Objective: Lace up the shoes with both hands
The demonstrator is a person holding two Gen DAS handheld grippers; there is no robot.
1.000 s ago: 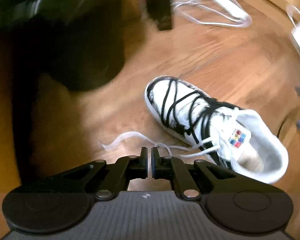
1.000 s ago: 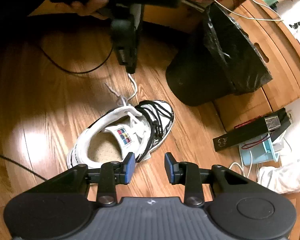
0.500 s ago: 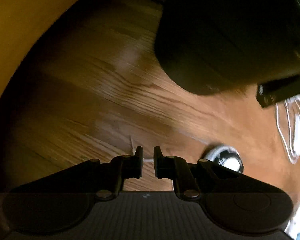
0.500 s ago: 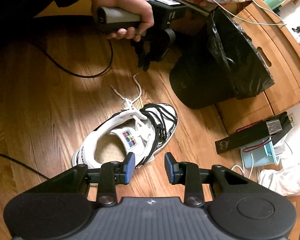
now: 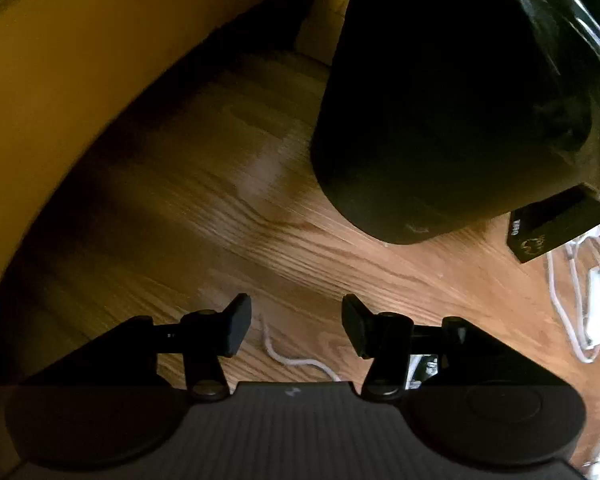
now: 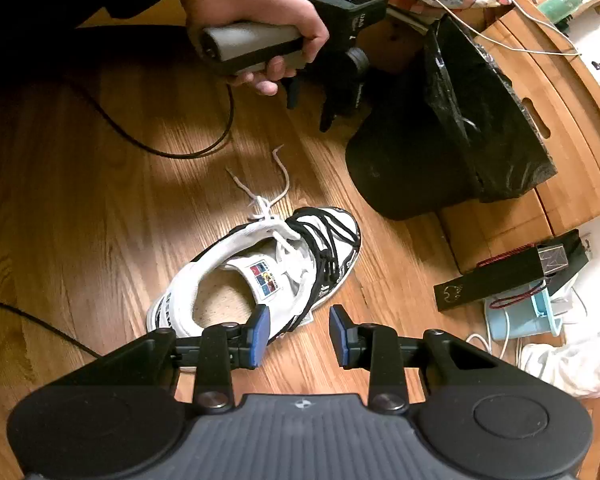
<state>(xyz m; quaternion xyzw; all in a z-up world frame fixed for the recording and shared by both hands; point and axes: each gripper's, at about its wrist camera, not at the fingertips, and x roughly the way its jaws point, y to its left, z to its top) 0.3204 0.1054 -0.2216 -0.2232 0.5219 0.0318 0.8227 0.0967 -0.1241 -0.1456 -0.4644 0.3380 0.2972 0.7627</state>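
Note:
A white sneaker [image 6: 260, 276] with black laces over its front lies on the wood floor, toe toward the black bin. Its white lace ends [image 6: 278, 176] trail loose on the floor behind the collar. My right gripper [image 6: 298, 332] hovers open above the sneaker's near side with nothing between its fingers. My left gripper [image 6: 310, 108], held by a hand [image 6: 256, 12], hangs above the floor beyond the lace ends. In the left wrist view the left gripper [image 5: 296, 320] has its jaws opening, and a white lace end [image 5: 278, 354] lies on the floor below the gap, untouched by the pads.
A black bin with a black bag [image 6: 420, 140] stands right of the sneaker and looms close in the left wrist view [image 5: 440, 100]. A black box [image 6: 508, 276], a light-blue holder [image 6: 520, 316] and white cables [image 5: 580, 300] lie at the right. A black cable [image 6: 160, 148] crosses the floor.
The left gripper swung away from the sneaker toward the bin, rolled, and went from shut to wide apart. The white lace end now lies free on the floor. The right gripper stayed put.

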